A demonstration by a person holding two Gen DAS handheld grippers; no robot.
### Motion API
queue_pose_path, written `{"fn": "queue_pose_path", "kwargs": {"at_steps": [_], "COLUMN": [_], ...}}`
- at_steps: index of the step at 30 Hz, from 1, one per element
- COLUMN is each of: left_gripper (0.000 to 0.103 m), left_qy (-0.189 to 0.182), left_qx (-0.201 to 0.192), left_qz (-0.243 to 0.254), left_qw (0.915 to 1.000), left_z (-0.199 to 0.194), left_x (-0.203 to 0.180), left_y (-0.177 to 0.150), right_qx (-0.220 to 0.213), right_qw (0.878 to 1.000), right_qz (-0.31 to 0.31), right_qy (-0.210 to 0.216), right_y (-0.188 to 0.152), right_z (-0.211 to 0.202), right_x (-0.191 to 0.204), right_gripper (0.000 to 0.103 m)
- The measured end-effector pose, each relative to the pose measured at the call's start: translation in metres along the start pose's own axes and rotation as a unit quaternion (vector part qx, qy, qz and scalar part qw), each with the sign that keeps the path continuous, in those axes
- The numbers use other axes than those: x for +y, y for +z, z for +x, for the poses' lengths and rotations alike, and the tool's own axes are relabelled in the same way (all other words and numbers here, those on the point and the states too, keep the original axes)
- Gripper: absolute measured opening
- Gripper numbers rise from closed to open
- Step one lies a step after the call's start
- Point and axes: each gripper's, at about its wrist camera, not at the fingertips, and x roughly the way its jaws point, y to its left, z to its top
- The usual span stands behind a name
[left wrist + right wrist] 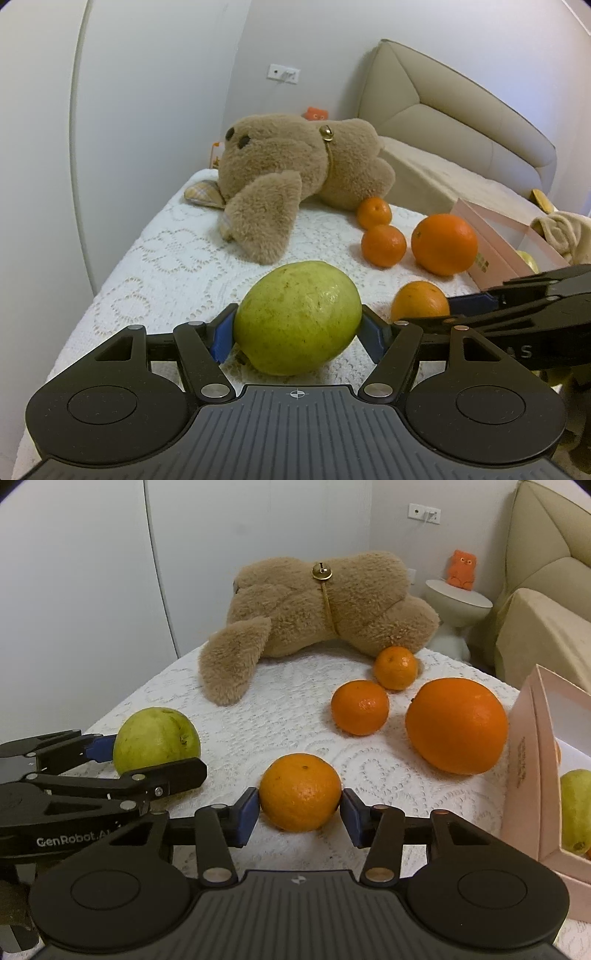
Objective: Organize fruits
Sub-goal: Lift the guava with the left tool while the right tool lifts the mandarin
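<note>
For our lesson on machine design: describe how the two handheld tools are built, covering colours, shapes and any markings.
Both match. The left tool and right tool have a ribbed dark grey body, two round black discs, black link bars with silver rivets, and blue pads on the fingers. Seen from the right wrist, the left one's side reads "GenRobot.AI" in white. No cables or sleeves show.

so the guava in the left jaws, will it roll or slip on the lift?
The guava looks rigid and smooth-skinned, so it may slip some against the blue pads. Its rounded, egg-like shape would probably roll on the lace cloth if released. The left gripper meets it near its widest part, which should help.
</note>
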Motion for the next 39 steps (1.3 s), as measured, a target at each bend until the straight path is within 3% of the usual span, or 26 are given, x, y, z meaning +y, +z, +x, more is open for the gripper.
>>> {"fn": "queue_pose_path", "kwargs": {"at_steps": [5,11,17,20,24,28,31,34,37,39], "left_gripper": [0.073,0.073,0.073,0.073,0.073,0.073,0.073,0.073,0.073,0.073], "left_qy": [0.000,-0.005,-0.006,-0.020,-0.051,-0.120,-0.165,-0.210,-0.244,-0.244], "left_qx": [0.000,0.002,0.014,0.002,-0.058,-0.121,-0.135,-0.112,-0.041,0.016], "left_qz": [0.000,-0.005,0.008,0.030,0.074,0.097,0.108,0.108,0.107,0.114], "left_qw": [1.0000,1.0000,0.9998,0.9993,0.9943,0.9806,0.9710,0.9652,0.9630,0.9631], "left_z": [0.000,0.001,0.001,-0.006,-0.032,-0.060,-0.064,-0.046,-0.002,0.036], "left_x": [-0.001,0.000,-0.010,-0.030,-0.075,-0.130,-0.170,-0.201,-0.230,-0.247], "left_y": [0.000,0.001,0.008,0.023,0.067,0.131,0.172,0.192,0.192,0.179], "right_qx": [-0.005,-0.007,-0.025,-0.041,-0.106,-0.197,-0.232,-0.253,-0.251,-0.236], "right_qw": [1.000,0.998,0.995,0.993,0.985,0.969,0.957,0.945,0.938,0.938], "right_qz": [0.019,0.034,0.074,0.087,0.116,0.114,0.121,0.131,0.152,0.171], "right_qy": [-0.012,-0.060,-0.058,-0.062,-0.066,-0.099,-0.128,-0.163,-0.187,-0.188], "right_y": [-0.013,-0.043,-0.061,-0.060,-0.031,0.023,0.061,0.083,0.086,0.080], "right_z": [-0.017,-0.042,-0.062,-0.071,-0.110,-0.178,-0.222,-0.255,-0.263,-0.255], "right_x": [-0.007,-0.021,-0.043,-0.051,-0.073,-0.100,-0.124,-0.150,-0.174,-0.189], "right_gripper": [0.048,0.048,0.048,0.047,0.047,0.047,0.047,0.047,0.048,0.048]}}
